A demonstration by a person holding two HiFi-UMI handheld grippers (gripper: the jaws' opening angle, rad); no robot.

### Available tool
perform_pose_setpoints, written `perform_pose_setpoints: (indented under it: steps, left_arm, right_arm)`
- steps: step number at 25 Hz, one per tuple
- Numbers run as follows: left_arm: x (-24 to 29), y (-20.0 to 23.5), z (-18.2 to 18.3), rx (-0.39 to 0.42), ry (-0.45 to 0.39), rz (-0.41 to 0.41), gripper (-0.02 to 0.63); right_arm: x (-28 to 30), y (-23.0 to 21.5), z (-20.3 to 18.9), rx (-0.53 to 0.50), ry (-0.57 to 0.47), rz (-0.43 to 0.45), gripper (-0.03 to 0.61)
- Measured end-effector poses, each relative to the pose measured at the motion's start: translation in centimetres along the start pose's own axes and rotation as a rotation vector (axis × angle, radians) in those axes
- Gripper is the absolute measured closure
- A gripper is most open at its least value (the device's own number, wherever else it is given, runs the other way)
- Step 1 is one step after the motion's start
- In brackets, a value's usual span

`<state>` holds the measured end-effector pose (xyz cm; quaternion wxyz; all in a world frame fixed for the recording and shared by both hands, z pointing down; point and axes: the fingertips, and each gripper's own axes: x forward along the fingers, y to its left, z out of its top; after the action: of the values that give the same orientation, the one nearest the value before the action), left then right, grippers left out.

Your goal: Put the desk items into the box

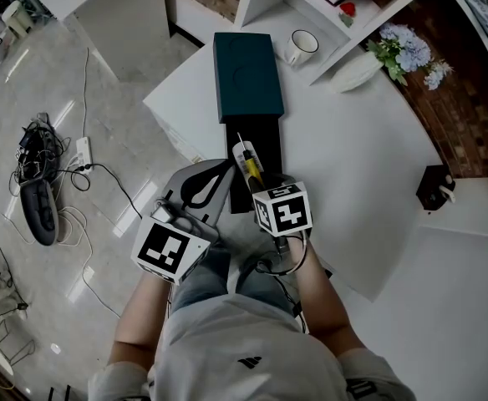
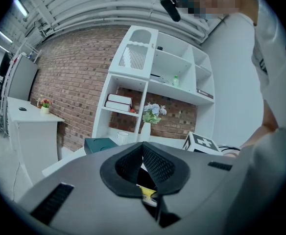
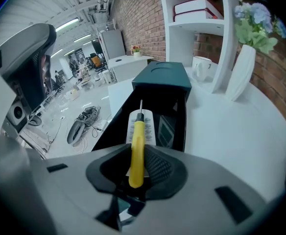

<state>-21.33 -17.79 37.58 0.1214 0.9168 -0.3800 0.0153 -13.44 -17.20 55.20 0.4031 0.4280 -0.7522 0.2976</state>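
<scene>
My right gripper [image 1: 253, 179] is shut on a yellow-handled screwdriver [image 1: 247, 164], whose metal tip points out over the open black box [image 1: 266, 137] on the white table. In the right gripper view the screwdriver [image 3: 137, 146] hangs above a white keypad remote [image 3: 144, 127] and a dark device with a screen [image 3: 164, 131], both lying inside the box [image 3: 114, 125]. The box's dark teal lid [image 1: 246, 73] rests at the far end. My left gripper [image 1: 200, 187] is held off the table's near-left edge, shut and with nothing in it [image 2: 144, 153].
A white mug [image 1: 301, 47] and a white vase with flowers [image 1: 357, 72] stand at the back by the shelf unit. A small dark object [image 1: 434, 188] sits at the table's right edge. Cables and a power strip [image 1: 48, 174] lie on the floor to the left.
</scene>
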Motion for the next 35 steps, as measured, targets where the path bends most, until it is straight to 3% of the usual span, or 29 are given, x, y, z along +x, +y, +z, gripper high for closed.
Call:
perform_pose_setpoints:
  steps: [18, 25, 35]
  left_arm:
    - [0.5, -0.8, 0.2, 0.007, 0.001, -0.001, 0.601]
    - [0.8, -2.0, 0.8, 0.023, -0.006, -0.006, 0.601]
    - [1.7, -4.5, 1.6, 0.058, -0.014, -0.007, 0.601]
  right_arm:
    - [-1.7, -0.4, 0.6, 0.024, -0.070, 0.038, 0.479]
    - [-3.9, -0.3, 1.9, 0.044, -0.175, 0.084, 0.563]
    - [-8.3, 1.0, 3.6, -0.034, -0.345, 0.193, 0.571]
